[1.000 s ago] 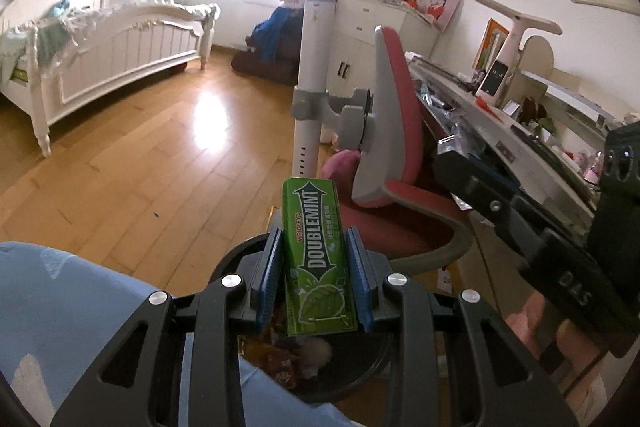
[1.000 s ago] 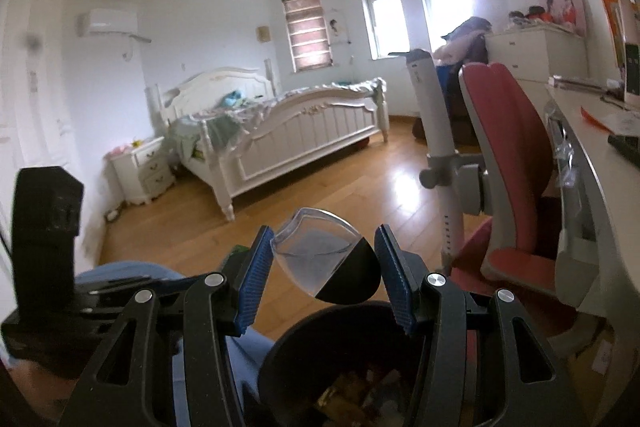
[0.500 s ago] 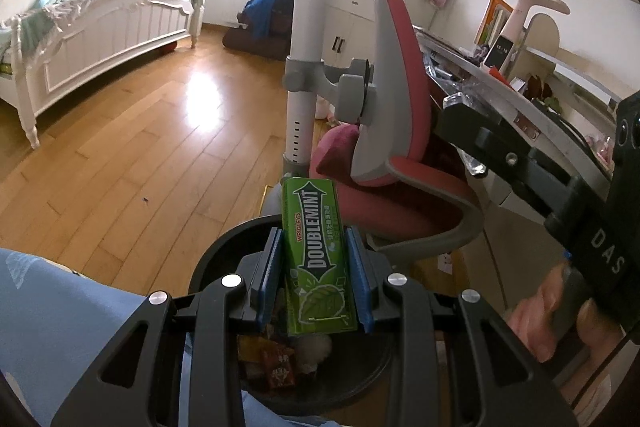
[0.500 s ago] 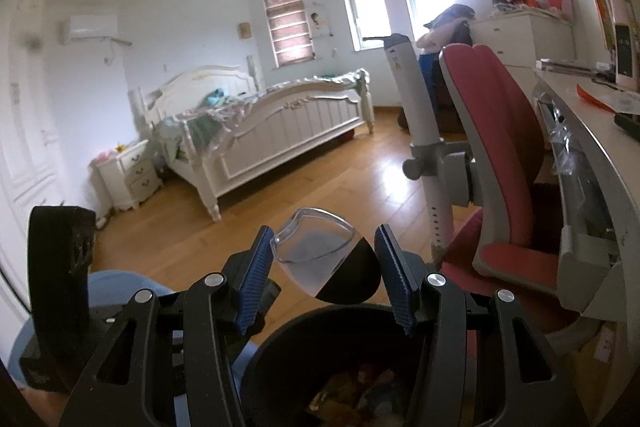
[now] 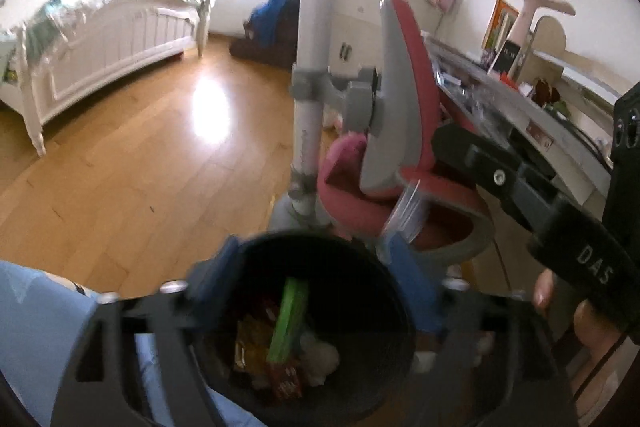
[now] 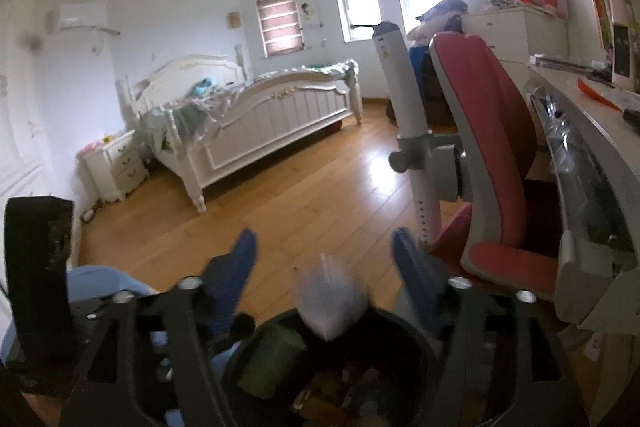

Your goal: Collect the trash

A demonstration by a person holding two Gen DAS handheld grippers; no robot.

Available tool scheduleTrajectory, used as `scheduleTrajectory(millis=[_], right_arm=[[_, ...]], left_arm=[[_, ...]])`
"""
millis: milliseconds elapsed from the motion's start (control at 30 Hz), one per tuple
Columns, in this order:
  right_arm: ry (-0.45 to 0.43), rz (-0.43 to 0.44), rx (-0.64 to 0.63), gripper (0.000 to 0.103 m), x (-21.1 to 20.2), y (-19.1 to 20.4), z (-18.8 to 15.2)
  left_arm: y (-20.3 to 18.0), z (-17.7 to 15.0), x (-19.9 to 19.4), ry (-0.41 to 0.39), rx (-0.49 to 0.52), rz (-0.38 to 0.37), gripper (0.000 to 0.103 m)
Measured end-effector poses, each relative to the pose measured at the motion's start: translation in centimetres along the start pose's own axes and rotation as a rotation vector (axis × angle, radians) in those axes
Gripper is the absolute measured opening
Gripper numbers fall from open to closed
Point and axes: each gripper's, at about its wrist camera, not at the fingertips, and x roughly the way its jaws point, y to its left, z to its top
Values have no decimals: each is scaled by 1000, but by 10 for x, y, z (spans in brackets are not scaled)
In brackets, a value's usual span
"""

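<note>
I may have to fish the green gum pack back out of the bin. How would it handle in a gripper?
The green gum pack looks like a slim, flat-sided packet, so probably stiff enough to pinch and light. It stands on end among loose wrappers in the black bin, so a nudge would likely tip it. Its surface looks glossy, so possibly a little slippery.

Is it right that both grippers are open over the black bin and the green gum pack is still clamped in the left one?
Not quite. The left wrist view shows the green gum pack down inside the black bin, not clamped. Both grippers are open.
</note>
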Motion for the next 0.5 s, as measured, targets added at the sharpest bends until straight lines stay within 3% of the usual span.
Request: scheduleTrajectory(millis=[167,233,300,367,500], right_arm=[[-15,24,1,77,-14,5,0],[-17,41,4,77,-22,11,0],[-12,82,19,77,-32,18,-1],[0,136,43,85,-41,28,-3],[30,242,26,87,-59,65,-10]], left_arm=[[5,-3,-15,4,0,23,83],[9,-7,-29,0,-10,56,92],[12,-11,-46,-16,-13,85,93],[16,-16,-66,-30,-10,110,93],[34,-36,-122,-79,-62,213,98]])
